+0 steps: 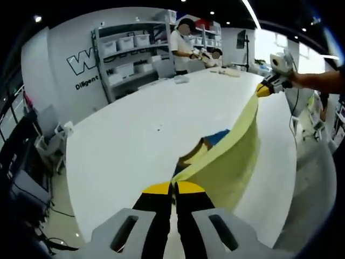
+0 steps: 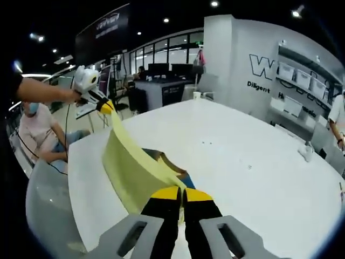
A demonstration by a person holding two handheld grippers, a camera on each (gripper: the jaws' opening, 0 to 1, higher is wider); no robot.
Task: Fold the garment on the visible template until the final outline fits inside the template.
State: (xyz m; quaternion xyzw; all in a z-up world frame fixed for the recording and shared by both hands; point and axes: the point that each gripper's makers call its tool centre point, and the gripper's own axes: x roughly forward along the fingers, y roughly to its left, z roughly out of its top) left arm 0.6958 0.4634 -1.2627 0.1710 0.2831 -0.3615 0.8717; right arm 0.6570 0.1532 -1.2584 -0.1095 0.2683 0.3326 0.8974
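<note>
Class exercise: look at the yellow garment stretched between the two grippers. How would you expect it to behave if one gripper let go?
The yellow garment is probably floppy: it hangs in a sagging sheet between the left gripper and the right gripper, so a released end would likely drop onto the white table. It seems light, since pinches at two edges hold it aloft. It looks unlikely to slide far once it lands.

The pale yellow garment (image 1: 232, 156) looks like soft, matt cloth, stretched above a smooth, faintly glossy white table (image 1: 140, 135).
</note>
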